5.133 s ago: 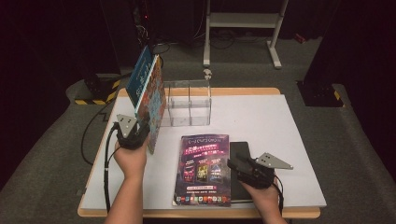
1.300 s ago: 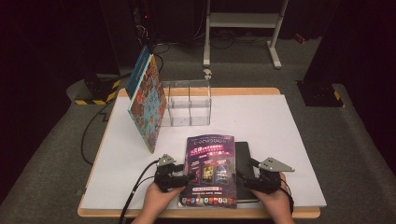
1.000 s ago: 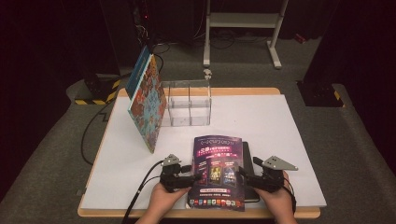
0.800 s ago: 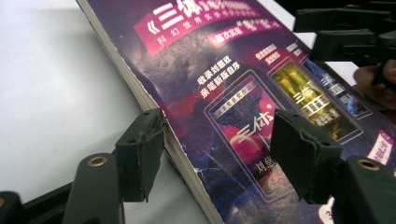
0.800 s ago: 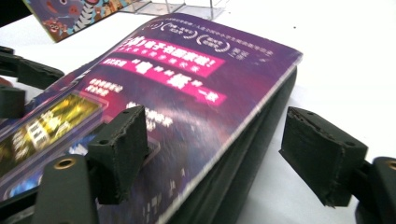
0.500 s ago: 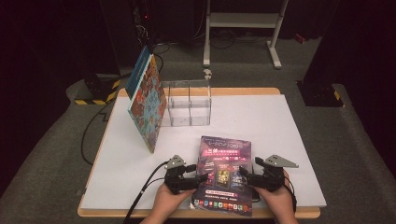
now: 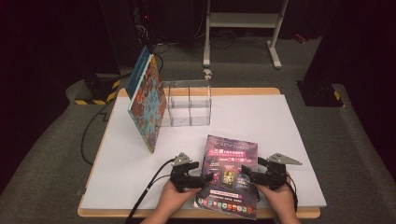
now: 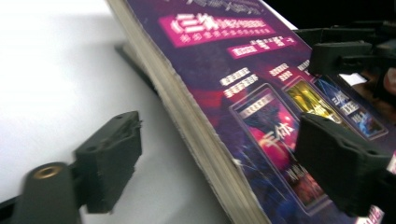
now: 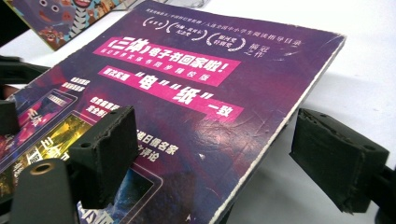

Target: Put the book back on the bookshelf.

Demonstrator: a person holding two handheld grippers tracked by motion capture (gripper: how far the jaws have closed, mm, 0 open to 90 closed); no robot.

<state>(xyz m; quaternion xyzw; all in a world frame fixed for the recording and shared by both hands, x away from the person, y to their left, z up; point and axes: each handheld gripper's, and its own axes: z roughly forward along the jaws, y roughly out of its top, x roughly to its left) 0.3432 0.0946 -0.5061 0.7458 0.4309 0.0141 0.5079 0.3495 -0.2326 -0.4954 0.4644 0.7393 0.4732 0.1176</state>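
The left tongs (image 7: pixel 205 178) and the right tongs (image 7: pixel 246 176) sit at the near edge of the surface (image 7: pixel 280 126), one at each long side of the purple book (image 7: pixel 229 175). Both have just been opening: in the left gripper view the book's page edge (image 8: pixel 196 126) runs up between the two black jaws with a clear gap to each, and in the right gripper view the cover's corner edge lies between jaws that stand well apart from it. So neither pair presses on the book; each straddles a side.

The purple book is tilted, its near end raised and hanging a little past the surface's front edge, its far end down. Under it a dark flat thing (image 8: pixel 135 60) shows, too hidden to name.

Farther back a clear acrylic stand (image 7: pixel 189 103) with upright dividers sits near the far edge, and a colourful picture book (image 7: pixel 148 105) leans against its left side, with a blue-covered one (image 7: pixel 138 72) behind it.

As I judge it, the step in hand is regripping the purple book in order to stand it up and carry it to the rack. The next move calls for both tongs to close firmly on the two sides at matching height, then lift evenly so that the heavy, floppy block doesn't sag or slide off the front edge.
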